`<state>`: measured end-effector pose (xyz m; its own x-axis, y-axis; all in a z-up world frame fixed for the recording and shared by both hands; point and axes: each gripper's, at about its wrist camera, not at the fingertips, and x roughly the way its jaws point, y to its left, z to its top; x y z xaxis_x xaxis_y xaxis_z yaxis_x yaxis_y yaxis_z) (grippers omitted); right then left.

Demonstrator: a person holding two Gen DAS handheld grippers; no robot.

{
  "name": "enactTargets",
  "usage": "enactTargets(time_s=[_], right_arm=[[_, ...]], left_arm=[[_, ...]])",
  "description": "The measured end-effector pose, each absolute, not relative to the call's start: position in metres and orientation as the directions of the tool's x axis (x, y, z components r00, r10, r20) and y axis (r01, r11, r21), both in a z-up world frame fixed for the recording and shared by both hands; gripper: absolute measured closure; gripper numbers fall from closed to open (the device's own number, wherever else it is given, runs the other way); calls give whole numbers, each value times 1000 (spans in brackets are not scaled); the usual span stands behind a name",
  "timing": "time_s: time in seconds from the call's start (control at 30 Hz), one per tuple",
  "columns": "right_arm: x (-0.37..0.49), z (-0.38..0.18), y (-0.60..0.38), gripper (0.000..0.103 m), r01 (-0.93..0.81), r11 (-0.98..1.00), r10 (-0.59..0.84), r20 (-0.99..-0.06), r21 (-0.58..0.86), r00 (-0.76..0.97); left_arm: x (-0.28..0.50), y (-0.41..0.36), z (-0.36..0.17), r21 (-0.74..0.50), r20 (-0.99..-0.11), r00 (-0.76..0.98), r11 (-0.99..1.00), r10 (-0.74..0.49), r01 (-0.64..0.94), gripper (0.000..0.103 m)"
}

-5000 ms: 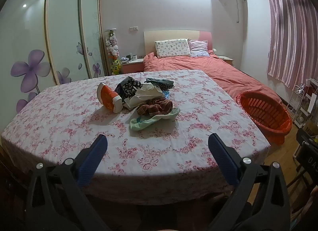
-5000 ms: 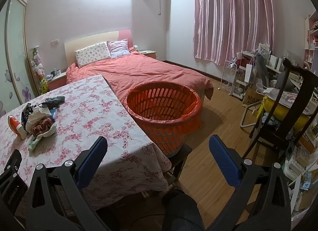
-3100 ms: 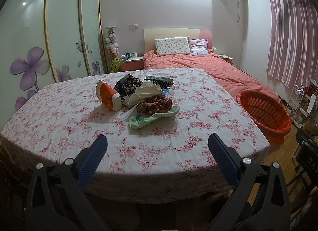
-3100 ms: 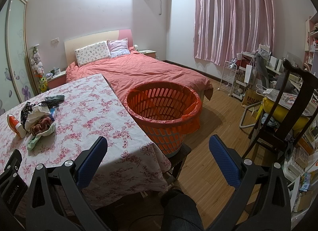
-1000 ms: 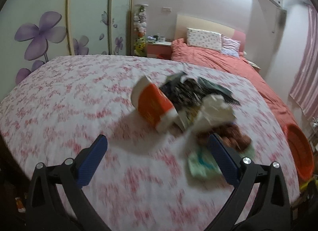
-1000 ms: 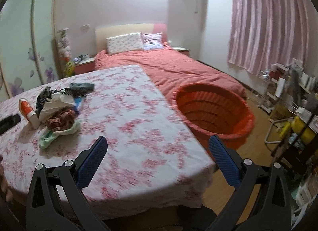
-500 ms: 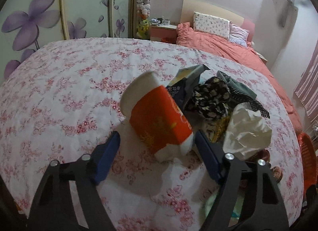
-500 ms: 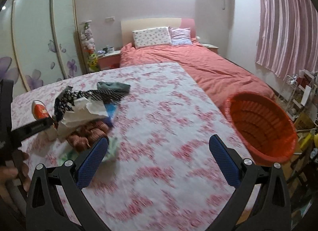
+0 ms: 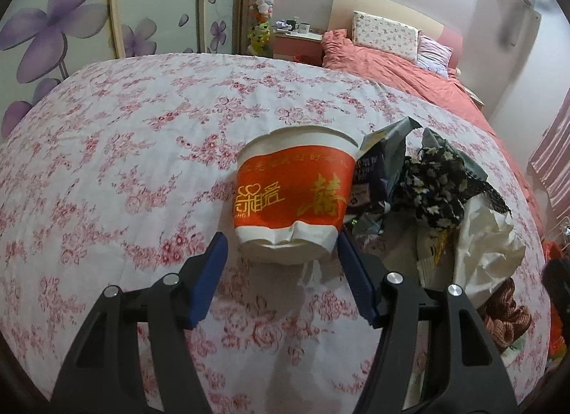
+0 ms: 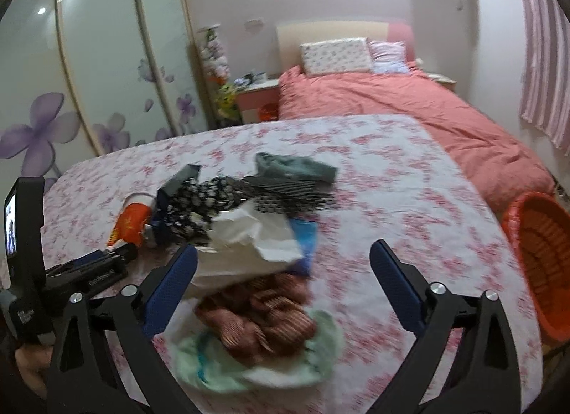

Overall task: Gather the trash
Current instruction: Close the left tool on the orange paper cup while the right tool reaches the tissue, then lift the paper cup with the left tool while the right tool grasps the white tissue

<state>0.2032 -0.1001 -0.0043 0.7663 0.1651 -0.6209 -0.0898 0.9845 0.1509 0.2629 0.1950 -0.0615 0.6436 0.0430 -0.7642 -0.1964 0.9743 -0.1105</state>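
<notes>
A dented orange-and-white paper cup (image 9: 294, 196) lies on its side on the pink floral tablecloth (image 9: 142, 150), at the left edge of a heap of wrappers and crumpled paper (image 10: 245, 236). The left gripper (image 9: 279, 253) is closing around the cup's base, its blue pads just beside it, not yet pressing. The right gripper (image 10: 283, 264), jaws wide and narrowing slightly, hovers over the heap, holding nothing. An orange plastic basket (image 10: 538, 264) stands beyond the table's right edge.

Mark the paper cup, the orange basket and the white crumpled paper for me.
paper cup (image 9: 292, 193), left wrist view, on its orange band.
orange basket (image 10: 541, 264), right wrist view, on its inner wall.
white crumpled paper (image 10: 249, 236), right wrist view, on its middle.
</notes>
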Motion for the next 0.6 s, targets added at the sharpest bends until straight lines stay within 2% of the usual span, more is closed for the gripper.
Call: enactTargets(time_s=[0.1, 0.2, 0.23, 0.27, 0.33, 0.43, 0.47, 0.6], right_arm=[[217, -11, -88, 13, -116, 979, 196, -642, 166, 741], [228, -21, -82, 25, -124, 977, 209, -681, 173, 702], [231, -25, -81, 33, -128, 975, 221, -697, 183, 683], [233, -29, -79, 46, -132, 973, 229, -710, 189, 666], [232, -33, -76, 60, -135, 973, 228, -722, 185, 653], [229, -32, -77, 68, -148, 970, 242, -715, 192, 656], [227, -31, -77, 74, -153, 970, 244, -708, 191, 662], [223, -23, -79, 79, -172, 966, 258, -685, 194, 681]], left_arm=[[269, 195, -63, -105, -766, 642, 976, 44, -191, 40], [271, 198, -63, -105, -770, 637, 976, 43, -192, 35], [272, 198, -63, -104, -770, 636, 975, 45, -195, 30], [273, 199, -63, -101, -770, 636, 975, 50, -199, 28], [275, 201, -62, -100, -767, 639, 975, 50, -197, 25], [278, 201, -61, -106, -764, 644, 976, 42, -189, 21], [279, 202, -61, -107, -763, 645, 976, 40, -187, 21], [287, 200, -62, -101, -769, 638, 978, 41, -184, 19]])
